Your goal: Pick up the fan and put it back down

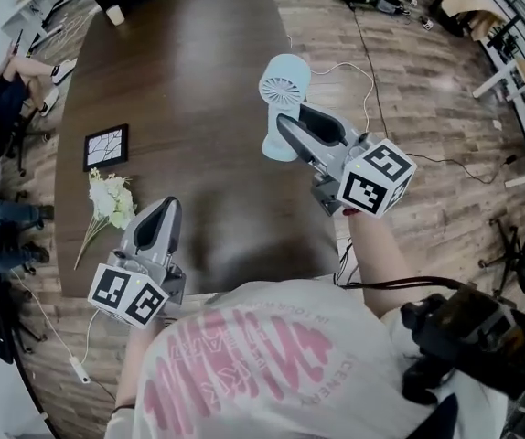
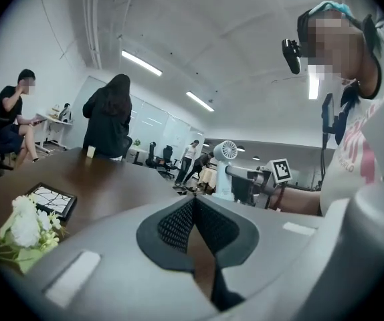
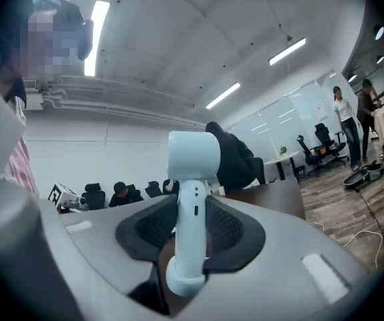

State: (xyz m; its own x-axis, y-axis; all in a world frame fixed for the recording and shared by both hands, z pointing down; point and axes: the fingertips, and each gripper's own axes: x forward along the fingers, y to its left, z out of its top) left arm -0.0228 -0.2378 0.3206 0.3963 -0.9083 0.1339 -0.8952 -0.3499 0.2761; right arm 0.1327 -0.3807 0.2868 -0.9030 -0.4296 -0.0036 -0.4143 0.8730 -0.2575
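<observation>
A pale blue handheld fan (image 1: 285,94) hangs upright above the dark wooden table (image 1: 198,53), near its right edge. My right gripper (image 1: 287,128) is shut on the fan's handle, with the round head above the jaws and the base below them. In the right gripper view the fan (image 3: 193,179) stands between the black pads (image 3: 229,226), clear of the tabletop. My left gripper (image 1: 166,207) is over the table's near left part, shut with nothing in it. The left gripper view shows its tips (image 2: 193,202) meeting, and the fan (image 2: 227,154) beyond them to the right.
White flowers (image 1: 109,199) and a small framed picture (image 1: 106,146) lie on the table's left side. A white cable (image 1: 365,85) runs over the wood floor on the right. A person in black (image 2: 112,116) stands at the table's far end; others sit at the left.
</observation>
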